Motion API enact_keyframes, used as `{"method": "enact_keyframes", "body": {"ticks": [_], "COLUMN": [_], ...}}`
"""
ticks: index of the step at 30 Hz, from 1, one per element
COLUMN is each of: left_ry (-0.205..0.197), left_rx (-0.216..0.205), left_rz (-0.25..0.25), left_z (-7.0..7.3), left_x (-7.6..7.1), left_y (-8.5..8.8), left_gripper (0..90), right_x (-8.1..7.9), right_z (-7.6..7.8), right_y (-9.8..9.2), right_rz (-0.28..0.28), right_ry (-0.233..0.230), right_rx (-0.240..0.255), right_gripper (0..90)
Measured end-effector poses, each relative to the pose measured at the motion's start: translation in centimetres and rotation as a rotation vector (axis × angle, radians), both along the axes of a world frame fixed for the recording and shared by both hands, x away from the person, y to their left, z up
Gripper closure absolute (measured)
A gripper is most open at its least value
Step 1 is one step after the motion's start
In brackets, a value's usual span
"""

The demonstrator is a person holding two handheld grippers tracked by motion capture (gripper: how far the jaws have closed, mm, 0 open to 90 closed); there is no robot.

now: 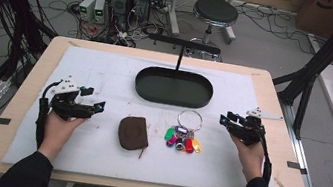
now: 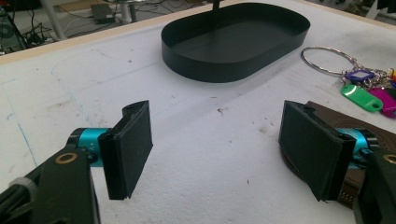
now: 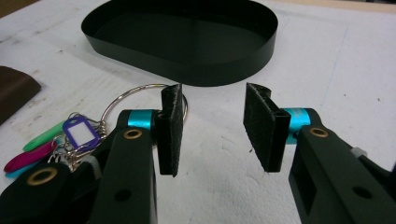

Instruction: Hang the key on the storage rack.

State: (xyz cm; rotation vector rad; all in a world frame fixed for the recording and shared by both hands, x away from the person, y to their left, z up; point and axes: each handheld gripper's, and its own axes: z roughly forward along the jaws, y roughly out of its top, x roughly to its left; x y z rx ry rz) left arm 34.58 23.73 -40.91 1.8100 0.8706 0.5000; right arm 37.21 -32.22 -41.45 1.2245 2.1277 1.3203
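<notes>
A black oval tray (image 1: 172, 99) lies at the middle back of the white mat. In front of it are a brown pouch (image 1: 133, 132) and a key ring with coloured tags (image 1: 183, 138). My left gripper (image 1: 94, 99) is held left of the pouch, open and empty; in the left gripper view (image 2: 217, 154) its right jaw stands in front of the pouch (image 2: 369, 125). My right gripper (image 1: 226, 118) is right of the keys, jaws apart with nothing between them (image 3: 215, 130). In the right gripper view the ring (image 3: 126, 95) lies just beyond its left jaw, with the tray (image 3: 187, 70) behind.
A black T-shaped stand (image 1: 181, 50) rises behind the tray. The white mat (image 1: 107, 71) covers most of the wooden table (image 1: 278, 141). Beyond the table are a stool (image 1: 215, 11), computers and cables on the floor.
</notes>
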Motion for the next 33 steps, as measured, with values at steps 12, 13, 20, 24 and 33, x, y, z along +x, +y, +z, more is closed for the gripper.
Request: {"method": "enact_keyframes", "body": {"ticks": [12, 13, 20, 24, 33], "left_ry": [0.000, 0.001, 0.004, 0.005, 0.009], "left_rx": [0.002, 0.002, 0.005, 0.006, 0.002], "left_rz": [-0.006, -0.007, -0.011, -0.014, -0.017], "left_z": [0.0, 0.0, -0.1, -0.2, -0.2], "left_x": [0.1, 0.1, 0.1, 0.0, 0.0], "left_y": [-0.1, -0.1, -0.2, -0.2, -0.2], "left_gripper": [25.8, 25.8, 25.8, 25.8, 25.8], "right_x": [1.8, 2.0, 3.0, 3.3, 3.6], "right_z": [-0.8, -0.9, -1.7, -2.2, -2.9], "right_y": [4.0, 4.3, 5.6, 6.2, 7.3], "right_rz": [0.025, 0.027, 0.030, 0.047, 0.051], "right_ry": [0.052, 0.067, 0.118, 0.133, 0.156], "right_rx": [-0.105, -0.117, -0.162, -0.188, -0.267], "right_gripper": [62.6, 62.8, 68.1, 69.5, 71.8]}}
